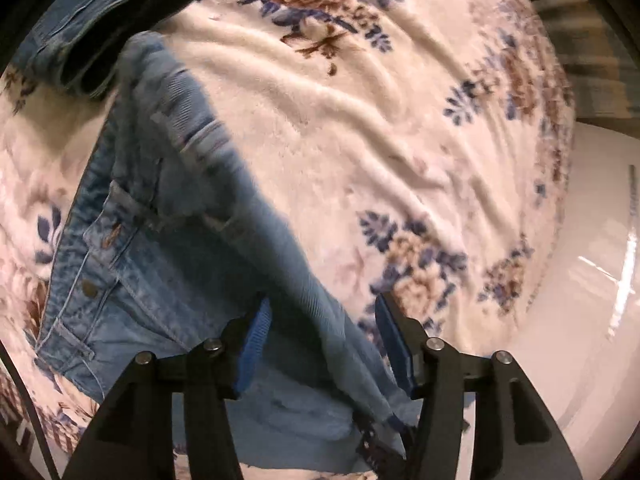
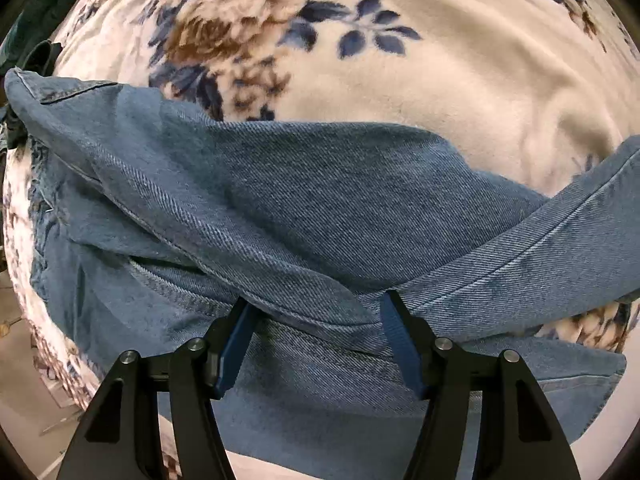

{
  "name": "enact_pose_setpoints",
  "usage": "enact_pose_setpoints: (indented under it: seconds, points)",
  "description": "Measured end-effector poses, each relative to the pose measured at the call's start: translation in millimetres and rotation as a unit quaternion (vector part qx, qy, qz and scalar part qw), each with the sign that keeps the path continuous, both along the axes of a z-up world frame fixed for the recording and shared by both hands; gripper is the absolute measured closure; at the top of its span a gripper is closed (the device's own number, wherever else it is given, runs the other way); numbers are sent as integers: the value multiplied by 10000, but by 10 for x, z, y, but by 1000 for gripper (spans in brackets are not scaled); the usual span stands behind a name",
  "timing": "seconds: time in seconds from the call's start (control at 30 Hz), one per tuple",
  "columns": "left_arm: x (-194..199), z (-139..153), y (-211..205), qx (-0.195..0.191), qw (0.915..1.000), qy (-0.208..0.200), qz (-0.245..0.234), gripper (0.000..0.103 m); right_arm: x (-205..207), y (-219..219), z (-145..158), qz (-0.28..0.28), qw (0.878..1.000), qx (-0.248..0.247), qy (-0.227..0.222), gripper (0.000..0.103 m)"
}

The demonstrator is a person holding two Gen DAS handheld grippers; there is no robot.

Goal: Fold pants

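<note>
Light blue jeans [image 1: 160, 220] lie on a floral blanket [image 1: 360, 120], their waistband and metal button [image 1: 89, 289] at the lower left of the left wrist view. My left gripper [image 1: 324, 344] points down over them, open, and a raised fold of denim runs between its blue pads [image 1: 256, 344] without being pinched. In the right wrist view the jeans [image 2: 320, 184] stretch across the frame in bunched folds with a seam showing. My right gripper [image 2: 318, 344] hovers open over a fold, its pads [image 2: 236, 348] apart from the cloth.
A second, darker pair of jeans [image 1: 100, 20] lies folded at the upper left. The blanket's edge drops to a glossy white floor [image 1: 592, 280] on the right. Dark green cloth [image 2: 32, 8] sits at the upper left of the right wrist view.
</note>
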State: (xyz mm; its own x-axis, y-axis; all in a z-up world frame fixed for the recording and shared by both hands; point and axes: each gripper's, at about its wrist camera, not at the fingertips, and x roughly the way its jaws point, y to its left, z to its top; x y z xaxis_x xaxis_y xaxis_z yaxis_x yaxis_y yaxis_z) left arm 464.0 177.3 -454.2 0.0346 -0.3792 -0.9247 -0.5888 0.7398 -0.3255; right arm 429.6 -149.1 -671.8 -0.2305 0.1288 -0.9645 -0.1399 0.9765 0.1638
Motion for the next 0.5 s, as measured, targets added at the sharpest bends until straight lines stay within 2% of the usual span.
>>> enact_pose_setpoints:
  seconds: [0.1, 0.13, 0.17, 0.23, 0.33, 0.37, 0.4, 0.5]
  points:
    - [148, -241, -66, 258, 9990, 232, -279, 57, 103, -106, 37, -86, 10000, -16, -14, 37]
    - [145, -298, -49, 405, 9983, 267, -321, 82, 9, 3, 23, -126, 9999, -20, -28, 37]
    - [131, -354, -45, 530, 9977, 218, -352, 90, -77, 103, -9, -158, 9999, -26, -42, 37]
    - [73, -411, -31, 622, 9970, 127, -447, 96, -396, 312, -42, -242, 9997, -1, -92, 37]
    - [-147, -376, 0, 704, 9960, -71, -546, 97, -373, 220, 59, -488, 9986, 206, -87, 34]
    - [-260, -356, 22, 686, 9961, -124, -549, 97, -367, 158, 113, -636, 9973, 360, -74, 31]
    - [-315, -391, 27, 662, 9963, -153, -520, 97, -341, 56, 176, -759, 9960, 464, -34, 22]
    - [-599, -428, 104, 611, 9968, -148, -484, 97, -327, -243, 370, -1346, 9868, 900, 67, 18]
